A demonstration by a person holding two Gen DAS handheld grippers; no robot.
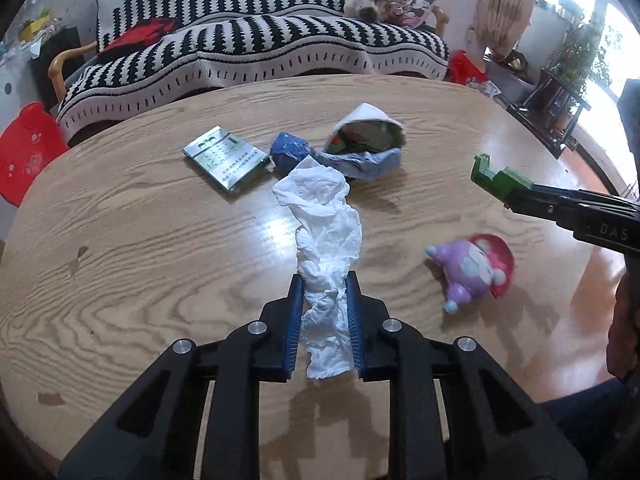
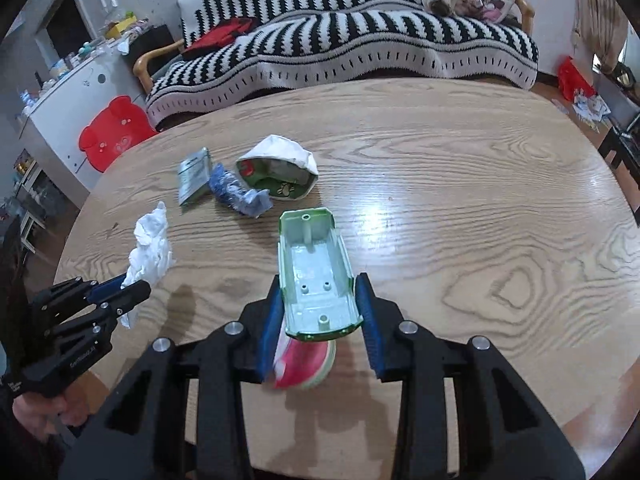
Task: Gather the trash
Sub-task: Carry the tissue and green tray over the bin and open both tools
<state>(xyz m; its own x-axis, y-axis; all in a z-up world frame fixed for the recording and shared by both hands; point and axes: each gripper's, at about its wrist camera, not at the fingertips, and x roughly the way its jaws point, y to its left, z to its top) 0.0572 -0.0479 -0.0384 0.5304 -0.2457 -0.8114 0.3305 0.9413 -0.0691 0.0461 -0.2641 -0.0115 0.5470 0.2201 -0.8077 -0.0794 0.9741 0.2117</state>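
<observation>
The left gripper is clenched on a crumpled white paper tissue. Its blue ribbed pads press the tissue from both sides, and the loose upper part of the tissue hangs out past the fingertips, above the round wooden table. In the right wrist view the same tissue stands up from the left gripper at the left edge of the table.

The right gripper grasps a hollow green plastic shell, shaped like a small tray with white pegs inside; the pads touch its two long walls. In the left wrist view only the green end of this shell shows, held above the table.

On the table near the right gripper lies a small purple and pink plastic toy figure, a little blurred. Further away lie a flat silver printed packet, a crumpled blue wrapper and a crushed white paper cup with green inside, the wrapper touching the cup. Behind the table stands a sofa under a black and white striped blanket.
</observation>
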